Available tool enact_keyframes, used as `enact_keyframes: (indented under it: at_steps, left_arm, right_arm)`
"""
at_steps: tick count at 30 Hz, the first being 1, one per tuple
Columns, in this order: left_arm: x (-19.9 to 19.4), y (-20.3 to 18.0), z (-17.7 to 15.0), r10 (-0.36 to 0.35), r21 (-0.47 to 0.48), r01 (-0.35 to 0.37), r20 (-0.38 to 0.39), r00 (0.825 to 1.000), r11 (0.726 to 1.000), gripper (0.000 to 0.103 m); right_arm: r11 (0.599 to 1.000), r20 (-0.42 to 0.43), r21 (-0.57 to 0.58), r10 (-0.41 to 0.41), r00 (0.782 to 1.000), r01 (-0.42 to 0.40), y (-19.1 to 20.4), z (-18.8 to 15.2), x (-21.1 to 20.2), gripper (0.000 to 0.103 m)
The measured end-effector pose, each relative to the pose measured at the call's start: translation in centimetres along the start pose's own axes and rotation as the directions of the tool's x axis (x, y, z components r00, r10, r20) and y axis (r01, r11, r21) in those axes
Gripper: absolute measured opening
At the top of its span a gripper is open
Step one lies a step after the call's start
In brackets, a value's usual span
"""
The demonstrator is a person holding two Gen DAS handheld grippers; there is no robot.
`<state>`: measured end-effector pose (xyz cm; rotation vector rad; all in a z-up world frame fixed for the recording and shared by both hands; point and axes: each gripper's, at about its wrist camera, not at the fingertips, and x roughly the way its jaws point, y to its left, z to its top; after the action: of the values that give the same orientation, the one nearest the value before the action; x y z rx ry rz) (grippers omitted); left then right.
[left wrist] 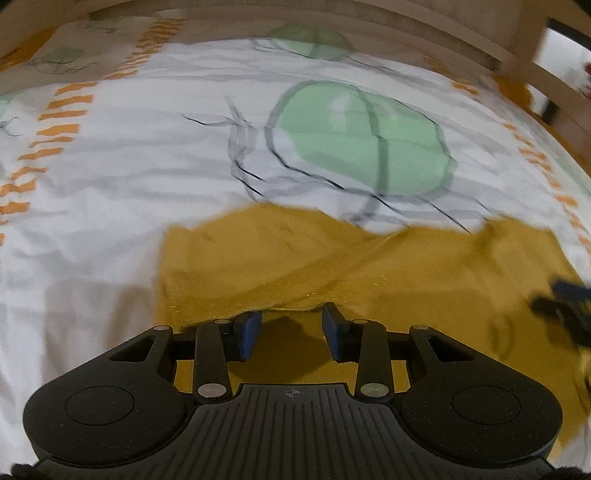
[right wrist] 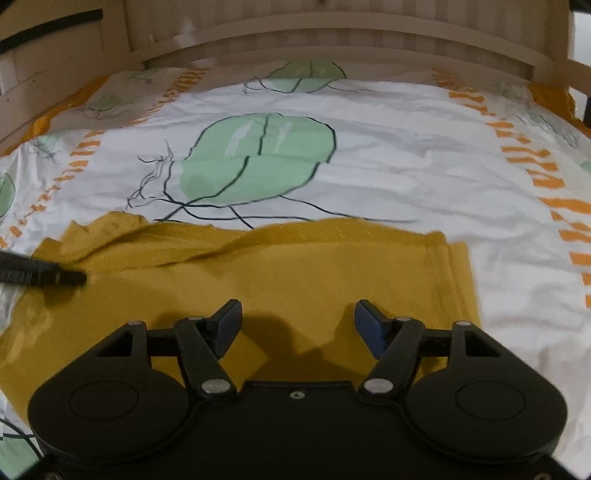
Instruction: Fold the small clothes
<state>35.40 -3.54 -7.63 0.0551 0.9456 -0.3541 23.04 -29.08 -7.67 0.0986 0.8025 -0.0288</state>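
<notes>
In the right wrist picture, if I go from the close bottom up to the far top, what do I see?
Right gripper with open jaws → mustard yellow cloth → white bedsheet with green leaf print → wooden bed rail.

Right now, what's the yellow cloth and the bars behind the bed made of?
The cloth looks like soft matte knit fabric: it wrinkles and has a stitched hem. The bars look like pale smooth wood, probably painted or varnished; grain is too blurred to tell.

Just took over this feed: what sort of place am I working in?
Most likely a bedroom, on a bed: a white printed bedsheet with green leaf shapes, a light wooden slatted headboard behind it, and a mustard-yellow fabric garment spread out.
</notes>
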Motion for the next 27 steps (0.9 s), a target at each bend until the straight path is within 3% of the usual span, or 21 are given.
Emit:
enact_keyframes:
  at_steps: [5,8,12,15,20,27]
  left_arm:
    - [1.0,2.3,2.3,0.087,-0.089,-0.084,0.03,0.996,0.993,0.035]
    - [0.6,3.0,2.6,0.094,-0.121,-0.088,0.043,0.995,0.989,0.035]
    - [-1.3,2.2,1.8,0.097,-0.109,-0.087,0.082,0.992,0.99,0.036]
    - [-2.5,0.7,1.2,0.051,-0.058,-0.045,0.107,0.993,0.997,0.036]
    - [-2.0,-2.1,0.2,-0.018,0.038,0.016,0.066,0.998,0.999,0.036]
    - [1.6,-2.4,1.2,0.035,0.026,-0.035,0.019,0.999,0.999,0.036]
  right_arm:
    - [1.0,0.0,0.016,-0.006,1.0,0.006,-0.9,-0.7,-0.1,0.071]
    - [1.0,0.002,0.019,-0.005,1.0,0.005,-1.2,-0.9,-0.3,0.071]
    - [1.0,0.003,0.015,-0.015,1.0,0.015,-1.5,-1.2,-0.3,0.071]
    - [1.0,0.001,0.021,-0.023,1.0,0.023,-1.6,-1.0,-0.1,0.072]
    - [0.999,0.0,0.023,-0.037,0.999,0.037,-1.6,-0.7,0.5,0.075]
    - [0.998,0.006,0.003,-0.055,0.998,0.055,-2.2,-1.0,0.3,0.075]
